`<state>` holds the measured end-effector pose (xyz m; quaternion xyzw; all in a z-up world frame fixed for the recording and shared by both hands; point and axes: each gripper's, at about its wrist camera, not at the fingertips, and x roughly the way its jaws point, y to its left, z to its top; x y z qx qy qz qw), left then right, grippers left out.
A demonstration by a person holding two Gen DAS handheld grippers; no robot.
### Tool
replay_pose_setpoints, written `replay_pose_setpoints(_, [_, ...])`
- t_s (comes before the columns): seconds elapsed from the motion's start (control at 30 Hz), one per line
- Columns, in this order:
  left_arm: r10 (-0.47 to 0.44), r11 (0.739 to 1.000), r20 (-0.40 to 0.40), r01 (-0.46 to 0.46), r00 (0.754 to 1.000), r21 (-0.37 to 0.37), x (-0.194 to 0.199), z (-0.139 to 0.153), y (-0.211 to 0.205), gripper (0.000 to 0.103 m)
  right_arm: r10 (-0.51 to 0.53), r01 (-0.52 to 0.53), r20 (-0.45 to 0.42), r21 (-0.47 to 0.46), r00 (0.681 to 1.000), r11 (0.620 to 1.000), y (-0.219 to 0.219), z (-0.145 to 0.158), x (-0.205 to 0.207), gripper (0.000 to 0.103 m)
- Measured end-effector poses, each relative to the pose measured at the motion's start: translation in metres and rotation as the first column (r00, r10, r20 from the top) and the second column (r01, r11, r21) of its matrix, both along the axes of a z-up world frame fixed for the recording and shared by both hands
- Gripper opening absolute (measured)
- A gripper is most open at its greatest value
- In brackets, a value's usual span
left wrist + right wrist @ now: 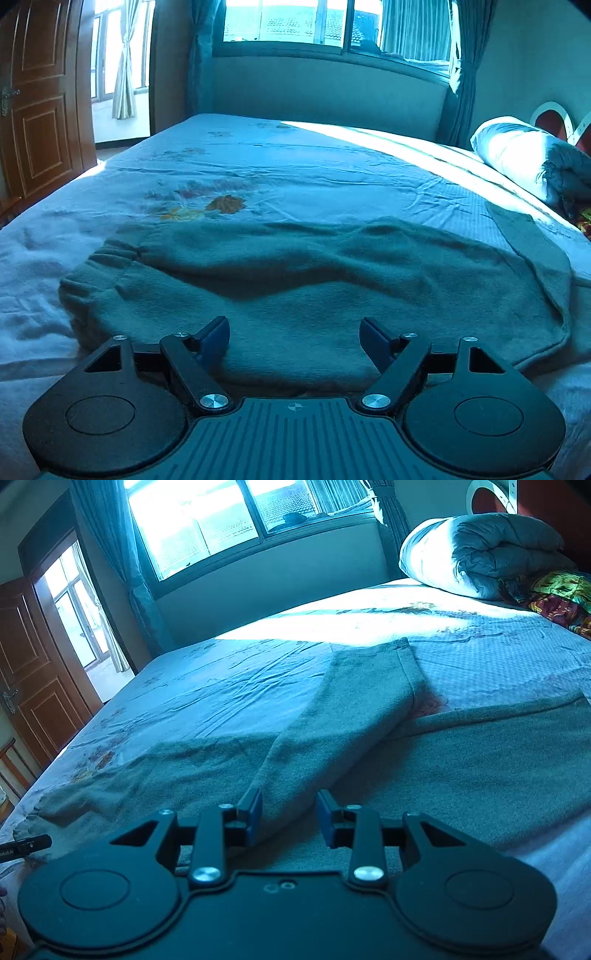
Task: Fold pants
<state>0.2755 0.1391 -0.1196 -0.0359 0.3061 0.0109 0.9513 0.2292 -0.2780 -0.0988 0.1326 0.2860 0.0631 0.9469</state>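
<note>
Since they lie along the bed's (332,166) near edge, pants (295,266): soft, limp fleece (light); take waistband (110,254). Left gripper (294,334) released; right gripper (289,818) part-open, empty.

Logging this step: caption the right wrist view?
Right tongs part-open over grey pants spread on the bed, legs splayed apart.

The black two-finger left gripper with blue pads (294,341) is pointing forward and slightly downward, its jaws standing wide apart with nothing pinched between them. The matching black right gripper with blue pads (290,818) is tilting downward too, its jaws standing narrower, a gap showing between its blue pads (255,819).
</note>
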Motion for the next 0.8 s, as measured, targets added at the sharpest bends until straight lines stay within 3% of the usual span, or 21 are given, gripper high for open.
replay_pose_setpoints(0.13, [0.015,1.000,-0.069,-0.015,0.997,0.004,0.018,-0.017,-0.028,0.077,0.038,-0.039,-0.004,-0.054,0.999,0.998,0.017,0.001,0.016,0.026])
replay_pose_setpoints(0.37, [0.101,0.995,-0.033,-0.101,0.994,0.013,0.030,-0.015,-0.023,0.078,0.044,-0.047,-0.021,-0.158,0.999,0.986,0.033,-0.003,0.066,0.025])
replay_pose_setpoints(0.5, [0.009,1.000,-0.084,-0.011,0.996,-0.023,0.043,-0.012,-0.041,0.078,0.041,-0.051,-0.052,-0.225,0.998,0.973,0.043,-0.006,0.098,0.026])
replay_pose_setpoints(0.53, [-0.004,1.000,-0.090,0.004,0.996,-0.001,0.042,-0.012,-0.051,0.078,0.041,-0.052,-0.052,-0.242,0.998,0.969,0.046,-0.008,0.103,0.026])
replay_pose_setpoints(0.6, [0.022,0.999,-0.108,-0.018,0.994,0.036,0.044,-0.020,-0.065,0.080,0.043,-0.058,-0.058,-0.291,0.997,0.955,0.055,-0.012,0.113,0.031])
replay_pose_setpoints(0.67, [0.052,0.998,-0.094,-0.049,0.994,0.039,0.042,-0.028,-0.069,0.084,0.027,-0.054,-0.073,-0.396,0.997,0.916,0.066,-0.021,0.121,0.048])
replay_pose_setpoints(0.7, [0.068,0.997,-0.092,-0.064,0.993,0.041,0.042,-0.030,-0.070,0.085,0.016,-0.052,-0.085,-0.438,0.996,0.897,0.070,-0.026,0.123,0.047])
replay_pose_setpoints(0.73, [0.078,0.996,-0.092,-0.074,0.993,0.044,0.043,-0.030,-0.072,0.086,0.009,-0.056,-0.101,-0.475,0.995,0.878,0.072,-0.032,0.125,0.034])
replay_pose_setpoints(0.77, [0.085,0.996,-0.096,-0.081,0.992,0.046,0.044,-0.029,-0.073,0.086,0.003,-0.060,-0.117,-0.481,0.993,0.875,0.068,-0.037,0.125,0.009])
replay_pose_setpoints(0.8, [0.086,0.996,-0.099,-0.082,0.991,0.044,0.044,-0.028,-0.073,0.087,-0.004,-0.053,-0.124,-0.458,0.992,0.887,0.063,-0.038,0.123,0.003])
